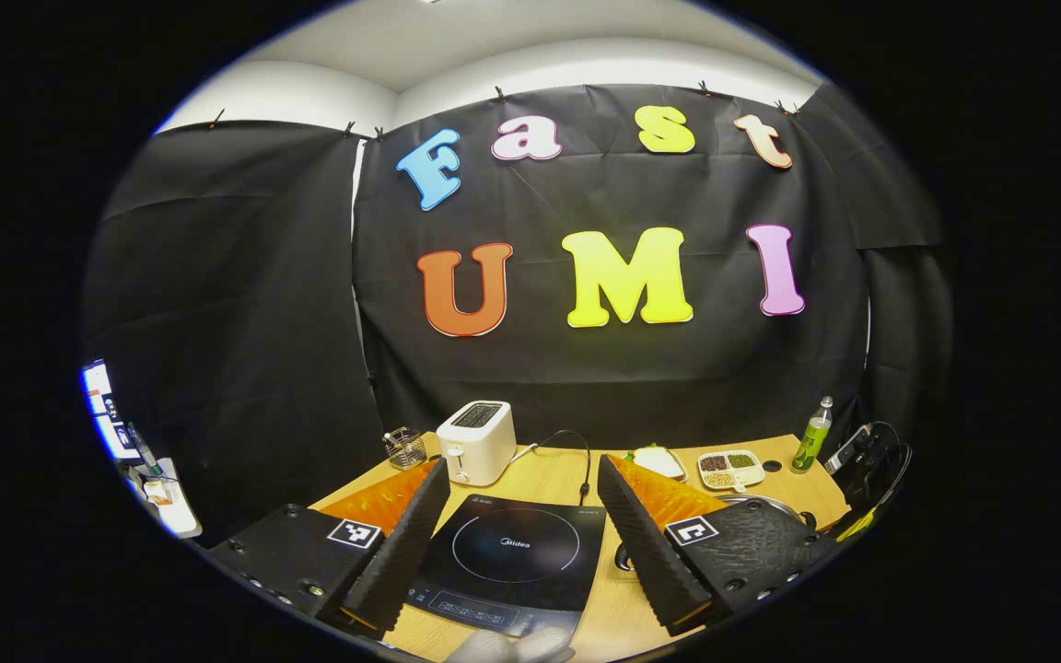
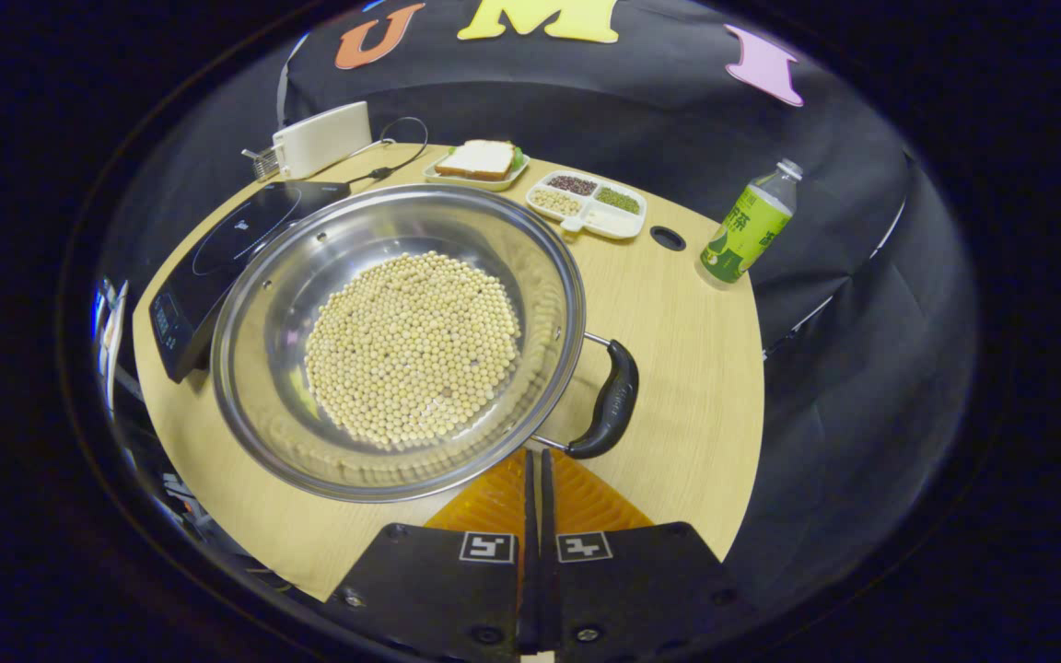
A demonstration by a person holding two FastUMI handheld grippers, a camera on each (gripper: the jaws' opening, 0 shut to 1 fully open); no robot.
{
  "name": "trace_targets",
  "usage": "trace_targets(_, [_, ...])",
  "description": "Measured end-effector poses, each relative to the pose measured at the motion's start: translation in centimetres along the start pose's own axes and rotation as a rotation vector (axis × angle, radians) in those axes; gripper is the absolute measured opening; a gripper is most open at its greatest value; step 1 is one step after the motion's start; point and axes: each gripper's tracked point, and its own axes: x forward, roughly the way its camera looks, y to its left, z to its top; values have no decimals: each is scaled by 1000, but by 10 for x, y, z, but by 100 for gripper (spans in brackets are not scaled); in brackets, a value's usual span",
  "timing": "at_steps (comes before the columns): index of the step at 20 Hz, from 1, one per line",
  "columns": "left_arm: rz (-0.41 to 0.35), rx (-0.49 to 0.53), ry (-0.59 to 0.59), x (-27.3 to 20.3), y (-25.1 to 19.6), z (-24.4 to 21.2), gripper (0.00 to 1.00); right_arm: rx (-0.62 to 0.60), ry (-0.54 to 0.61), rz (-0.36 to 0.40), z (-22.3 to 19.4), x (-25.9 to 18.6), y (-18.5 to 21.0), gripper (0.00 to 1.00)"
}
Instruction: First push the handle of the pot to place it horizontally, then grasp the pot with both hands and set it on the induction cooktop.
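My right claw (image 2: 535, 460) is pressed together just beside the pot (image 2: 397, 341) handle (image 2: 609, 401); my left claw (image 1: 521, 520) hangs spread above the induction cooktop (image 1: 512, 552).

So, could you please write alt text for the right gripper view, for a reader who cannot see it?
A steel pot holding pale beans sits on a wooden table, its black handle toward the right gripper, whose fingers are closed together just short of it. An induction cooktop lies left of the pot; a toaster, sandwich plate, divided dish and green bottle stand behind.
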Motion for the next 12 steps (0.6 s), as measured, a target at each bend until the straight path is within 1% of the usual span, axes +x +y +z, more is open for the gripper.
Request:
trace_targets(1, [-2,1,-1,-1,-1,0,96,4,-4,-1,1,0,0,4])
trace_targets(2, [-5,3,0,-1,-2,1,96,9,-9,-3,1,-2,-1,0])
trace_targets(4, [-12,6,1,-2,-5,2,96,1,-21,0,3,-2,-3,0])
trace_targets(5, [-15,8,3,-3,-4,1,96,-3,-16,-6,3,-2,-4,4])
trace_targets(6, [-20,10,2,-4,-4,0,96,-5,-18,-9,3,-4,-6,0])
trace_targets(7, [-23,17,3,-5,-3,1,96,-3,-27,-20,4,-6,-9,4])
trace_targets(8, [-26,22,1,-4,-3,0,96,6,-38,-34,5,-10,-12,0])
trace_targets(9, [-31,27,-1,-4,-3,0,96,19,-46,-55,4,-14,-15,0])
trace_targets(11, [-53,29,2,-3,-8,-5,96,39,-74,-87,4,-26,-19,1])
trace_targets(12, [-66,28,1,-1,-11,-8,96,51,-95,-91,5,-33,-20,4])
